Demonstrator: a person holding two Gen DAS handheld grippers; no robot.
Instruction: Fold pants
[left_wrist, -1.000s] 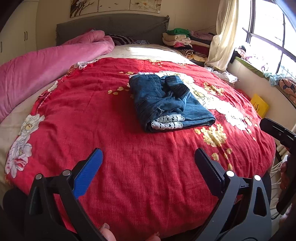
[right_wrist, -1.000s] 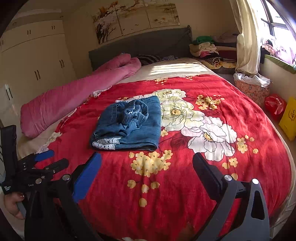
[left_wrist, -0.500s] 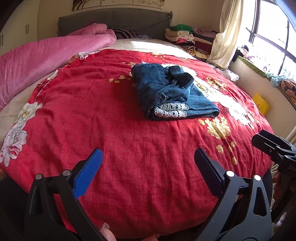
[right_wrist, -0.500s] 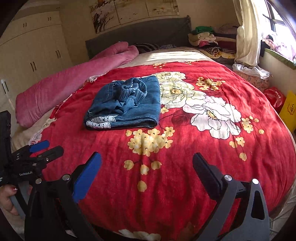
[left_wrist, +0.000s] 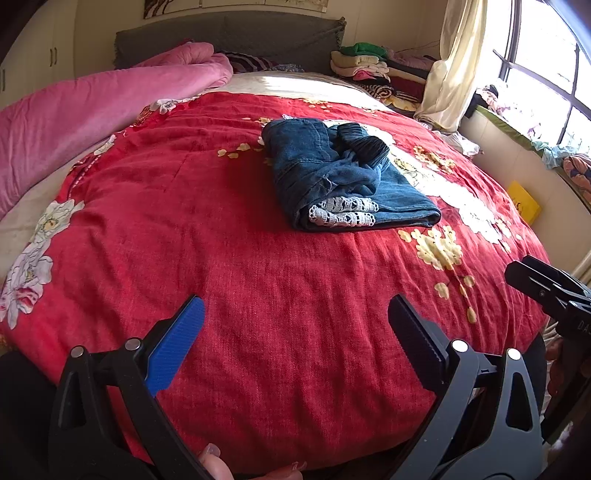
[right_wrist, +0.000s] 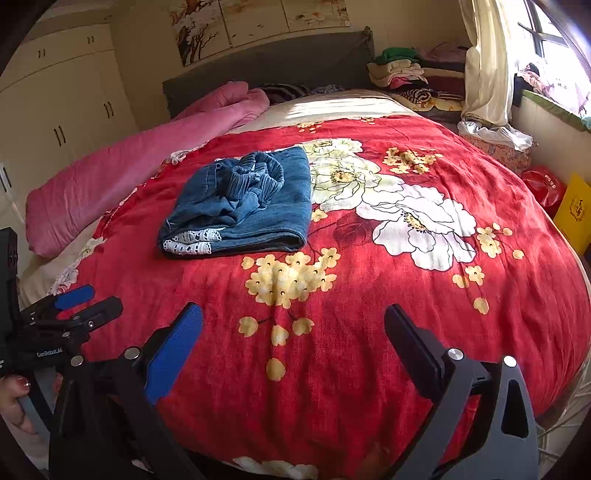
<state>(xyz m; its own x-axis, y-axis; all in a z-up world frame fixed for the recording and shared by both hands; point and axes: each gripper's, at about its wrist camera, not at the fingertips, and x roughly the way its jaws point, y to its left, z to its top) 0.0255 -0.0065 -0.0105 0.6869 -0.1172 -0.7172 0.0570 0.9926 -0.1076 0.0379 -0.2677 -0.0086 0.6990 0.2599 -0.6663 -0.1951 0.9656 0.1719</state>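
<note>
My left gripper (left_wrist: 295, 328) and right gripper (right_wrist: 293, 328) are both spread wide, holding nothing, hovering over the bedspread (left_wrist: 240, 280). Pants (left_wrist: 343, 177) sit folded further up, well apart from both.

Folded jeans (left_wrist: 343, 177) on red bedspread (left_wrist: 229, 258), L tongs (left_wrist: 295, 332) wide apart, holding nothing.

The pants (left_wrist: 343, 173) were blue denim, matt and creased, with white lace trim (left_wrist: 341, 212) at the cuffs and a ribbed elastic waistband (right_wrist: 258, 177). The bedspread (left_wrist: 229, 258) was a coarse red woven cloth printed with flowers. The quilt (left_wrist: 74, 110) looked soft, pink and fleecy. The left gripper (left_wrist: 295, 332) was matt black plastic with bright metal rivets and one blue ridged pad (left_wrist: 177, 350).
</note>
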